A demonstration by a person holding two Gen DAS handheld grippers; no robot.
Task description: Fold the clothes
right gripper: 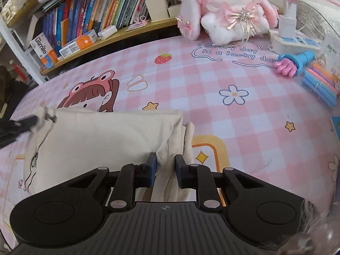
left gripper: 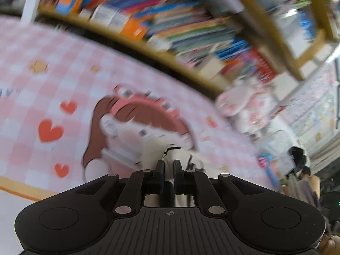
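Pink checked tablecloth [right gripper: 191, 89] bears cream garment [right gripper: 102, 136], gripped by left tool [left gripper: 169, 163] and right tool [right gripper: 166, 159].

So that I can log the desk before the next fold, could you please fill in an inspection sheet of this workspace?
Surface: pink checked cartoon mat, lying flat.
Job's things: cream garment, partly folded, on the mat's near left part.
Clutter: plush rabbit, pink hand-shaped toy and bundle of coloured sticks along the far and right edges.
Grippers: left gripper shut on the garment's corner; right gripper shut on its bunched folds.
Cables: power strip beside the rabbit; its lead cannot be traced.
Surroundings: bookshelf crowded with books behind the mat.
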